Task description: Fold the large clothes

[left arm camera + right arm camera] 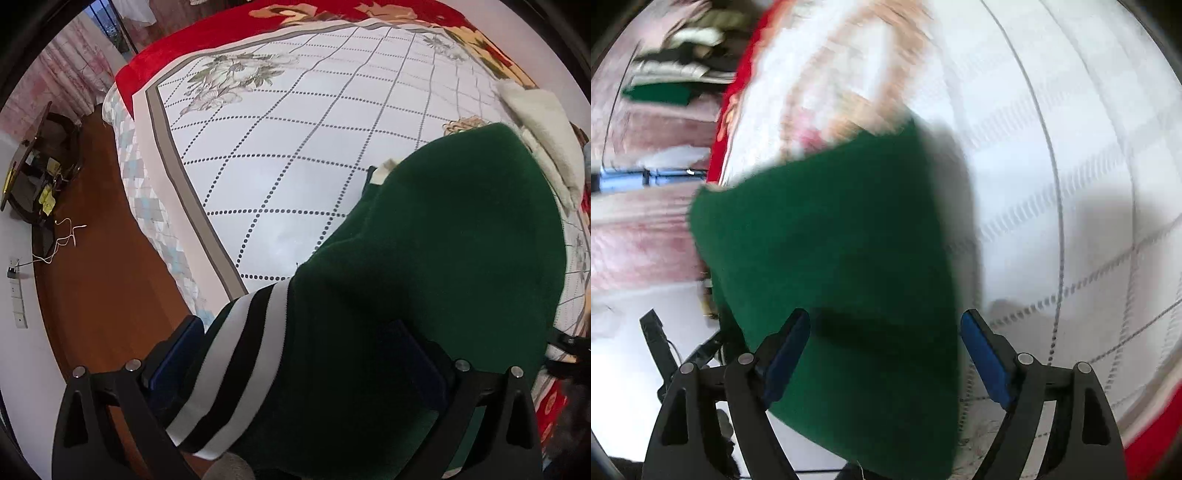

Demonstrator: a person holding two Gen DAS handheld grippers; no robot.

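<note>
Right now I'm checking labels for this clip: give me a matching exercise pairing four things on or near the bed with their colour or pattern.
Things:
1. sweater
2. sweater's hem band
3. blanket at the bed's far edge
4. folded towel

Looks:
A. cream white
B. black and white stripes
C. dark green
D. bright red

Pairs: 1-C, 2-B, 3-D, 4-A

Bright daylight, fisheye warp, right-view motion blur

Left hand-held gripper jaws spread, right hand-held gripper jaws wide apart
</note>
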